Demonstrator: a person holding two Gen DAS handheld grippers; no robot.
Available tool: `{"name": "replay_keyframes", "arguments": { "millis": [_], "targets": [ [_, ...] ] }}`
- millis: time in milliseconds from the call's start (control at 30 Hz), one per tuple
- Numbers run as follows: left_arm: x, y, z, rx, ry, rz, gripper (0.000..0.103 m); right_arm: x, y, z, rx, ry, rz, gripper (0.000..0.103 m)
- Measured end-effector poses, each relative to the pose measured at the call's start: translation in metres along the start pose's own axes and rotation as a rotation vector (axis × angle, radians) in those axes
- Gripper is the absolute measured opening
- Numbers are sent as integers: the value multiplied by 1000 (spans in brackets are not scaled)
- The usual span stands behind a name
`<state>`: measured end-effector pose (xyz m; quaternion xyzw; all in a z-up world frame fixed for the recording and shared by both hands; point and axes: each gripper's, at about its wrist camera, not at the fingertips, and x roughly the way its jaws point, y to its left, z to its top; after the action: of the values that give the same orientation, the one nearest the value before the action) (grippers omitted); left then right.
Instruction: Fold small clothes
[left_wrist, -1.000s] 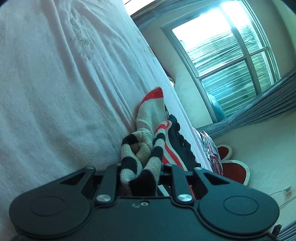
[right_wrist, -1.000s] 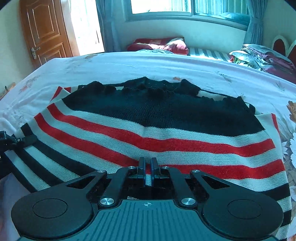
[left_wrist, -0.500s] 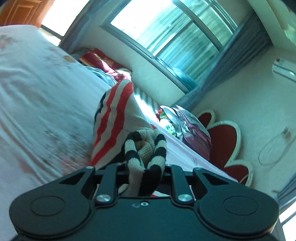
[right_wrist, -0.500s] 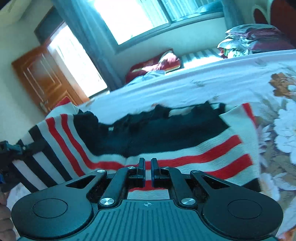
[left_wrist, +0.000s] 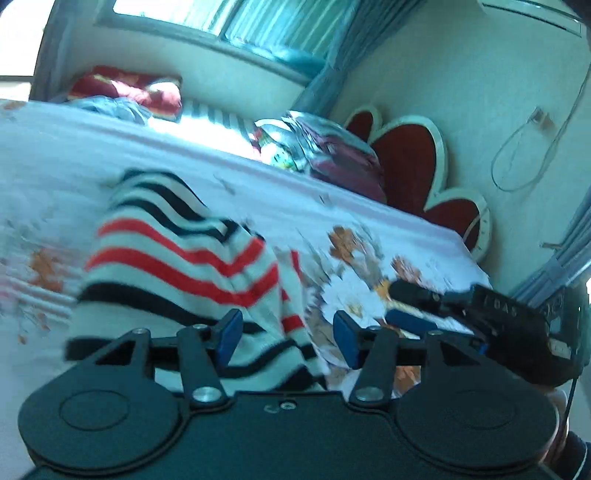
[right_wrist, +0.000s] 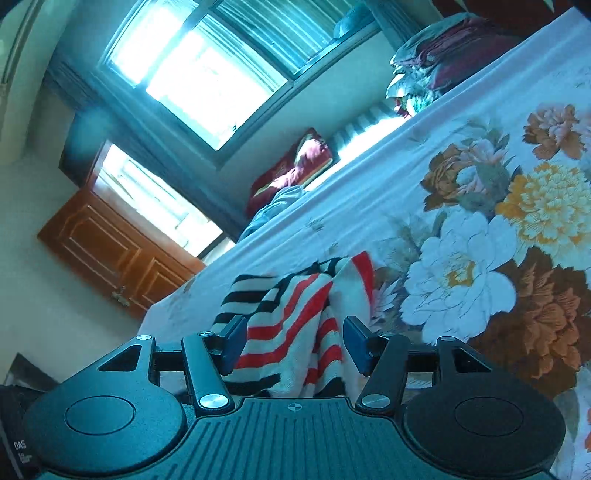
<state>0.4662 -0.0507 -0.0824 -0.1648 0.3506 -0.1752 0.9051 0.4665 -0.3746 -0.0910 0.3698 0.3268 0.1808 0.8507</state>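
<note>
A small knit sweater (left_wrist: 177, 258) with red, black and cream stripes lies bunched and doubled over on the flowered bedsheet (left_wrist: 369, 236). My left gripper (left_wrist: 288, 339) hangs just above its near edge. Its jaws are opening and the blue pads (left_wrist: 229, 336) stand clear of the cloth. In the right wrist view the same sweater (right_wrist: 291, 325) shows between and beyond my right gripper (right_wrist: 295, 345), whose jaws are also opening and do not press on the knit. The right gripper (left_wrist: 402, 306) also shows at the right of the left wrist view, beside the sweater.
A stack of folded bedding (left_wrist: 325, 155) and a red headboard (left_wrist: 406, 162) lie at the bed's far right. A red pillow (right_wrist: 295, 162) sits under the window (right_wrist: 199, 66). A wooden door (right_wrist: 110, 254) stands at the left. Flowered sheet (right_wrist: 480, 221) spreads to the right of the sweater.
Both grippers were shut on the sweater's edge and swung it across the bed while rolling. Both have now let go, and the sweater lies bunched below them.
</note>
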Motion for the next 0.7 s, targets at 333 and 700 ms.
{"name": "replay_keyframes", "arguments": {
  "millis": [333, 700],
  "targets": [
    [21, 81, 36, -17, 77, 145, 27, 81, 12, -28, 0, 241, -22, 58],
    [30, 95, 17, 62, 102, 125, 25, 135, 35, -40, -225, 289, -190, 24]
  ]
}}
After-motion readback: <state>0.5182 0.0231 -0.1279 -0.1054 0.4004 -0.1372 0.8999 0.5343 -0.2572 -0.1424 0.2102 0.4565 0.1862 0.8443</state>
